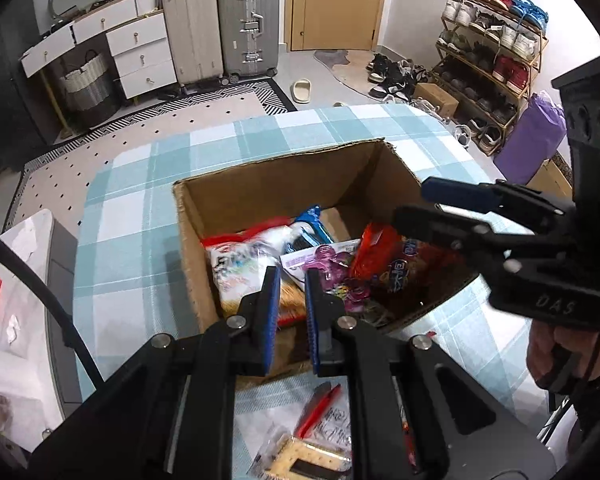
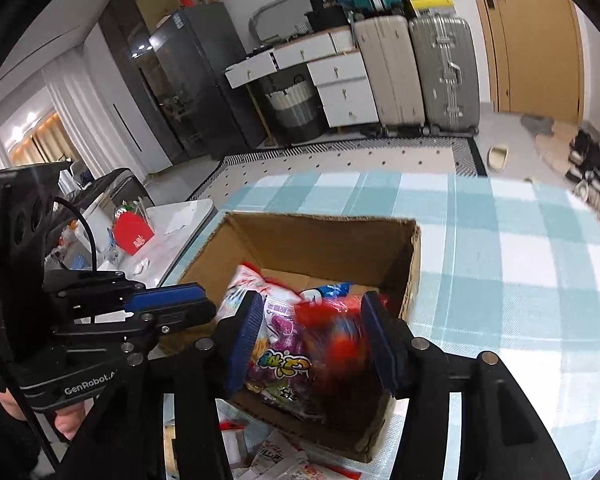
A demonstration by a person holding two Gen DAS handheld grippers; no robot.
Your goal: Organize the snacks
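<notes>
An open cardboard box (image 1: 260, 184) stands on the blue checked tablecloth (image 1: 140, 208) and holds several snack packets: a white one (image 1: 240, 256), a purple one (image 1: 328, 272) and a red one (image 1: 384, 260). My left gripper (image 1: 290, 284) hovers over the box's near edge, jaws a small gap apart, holding nothing. My right gripper (image 2: 312, 328) is open over the box (image 2: 320, 236), with the blurred red packet (image 2: 336, 332) and the purple packet (image 2: 280, 332) below between its fingers. The right gripper also shows in the left wrist view (image 1: 416, 206).
More snack packets lie on the cloth in front of the box (image 1: 320, 432). A side table with a red box (image 2: 134, 234) stands to the left. Suitcases (image 1: 220, 24), drawers, a basket and a shoe rack (image 1: 492, 52) stand beyond the table.
</notes>
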